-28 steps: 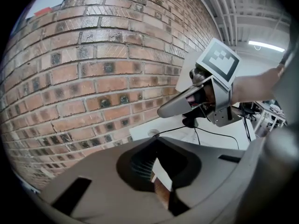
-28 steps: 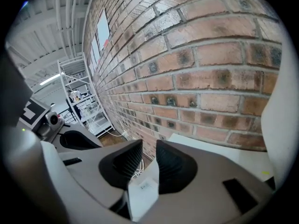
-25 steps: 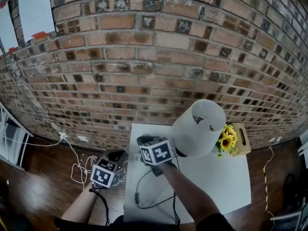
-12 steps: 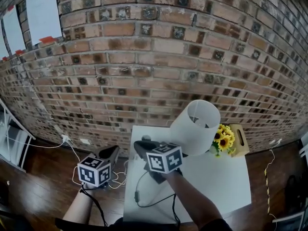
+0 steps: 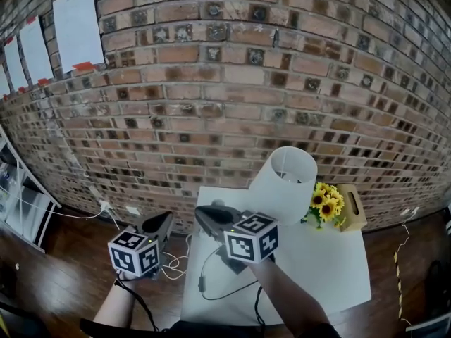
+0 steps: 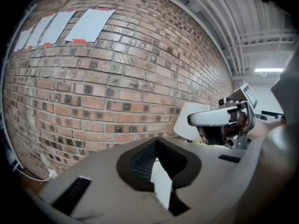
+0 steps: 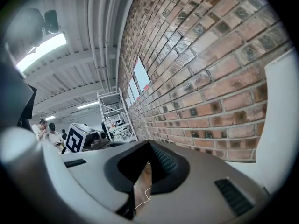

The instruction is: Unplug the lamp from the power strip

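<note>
The lamp (image 5: 285,183), with a white shade, stands at the back of the white table (image 5: 331,266). Its black cord (image 5: 220,294) lies looped on the table and carries an inline switch (image 5: 200,284). My right gripper (image 5: 206,214) hovers above the table's back left corner, shut with nothing in it; it points at the brick wall in the right gripper view (image 7: 148,148). My left gripper (image 5: 166,218) hangs left of the table over the floor, its jaws together and empty (image 6: 156,146). I see no power strip or plug.
Sunflowers (image 5: 324,201) and a small wooden box (image 5: 351,206) stand to the right of the lamp. White cables (image 5: 176,263) lie on the wooden floor left of the table. The brick wall (image 5: 211,104) rises just behind, with paper sheets (image 5: 76,23) taped on it.
My head has tilted up, so more wall shows. The left gripper has drifted left and up, away from the table. The right gripper has risen toward me.
</note>
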The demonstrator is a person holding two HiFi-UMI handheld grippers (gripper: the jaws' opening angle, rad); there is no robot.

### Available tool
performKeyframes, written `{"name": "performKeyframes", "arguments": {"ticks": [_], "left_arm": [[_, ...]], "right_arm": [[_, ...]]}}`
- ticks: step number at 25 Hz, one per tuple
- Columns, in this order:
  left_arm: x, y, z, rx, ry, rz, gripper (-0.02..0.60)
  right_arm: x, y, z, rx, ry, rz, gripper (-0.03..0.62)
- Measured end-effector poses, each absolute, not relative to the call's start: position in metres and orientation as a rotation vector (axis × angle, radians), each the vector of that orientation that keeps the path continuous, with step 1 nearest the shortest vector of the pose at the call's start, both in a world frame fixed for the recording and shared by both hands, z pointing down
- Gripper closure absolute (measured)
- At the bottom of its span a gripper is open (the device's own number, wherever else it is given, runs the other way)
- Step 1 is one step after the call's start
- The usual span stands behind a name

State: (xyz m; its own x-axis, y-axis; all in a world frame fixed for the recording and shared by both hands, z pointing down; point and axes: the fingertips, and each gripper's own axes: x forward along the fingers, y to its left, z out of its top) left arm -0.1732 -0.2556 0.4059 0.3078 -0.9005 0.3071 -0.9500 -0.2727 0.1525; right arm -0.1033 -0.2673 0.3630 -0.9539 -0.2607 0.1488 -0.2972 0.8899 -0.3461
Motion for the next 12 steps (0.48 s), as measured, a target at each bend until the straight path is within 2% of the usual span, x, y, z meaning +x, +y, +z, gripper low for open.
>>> {"name": "performKeyframes", "arguments": {"ticks": [12], "left_arm": [[-0.150,-0.215,0.361,2.302,-1.824,0.211,0.574]], "right_arm": [[-0.066,-0.235,0.345,0.384,-2.988,0.304,0.611]]}}
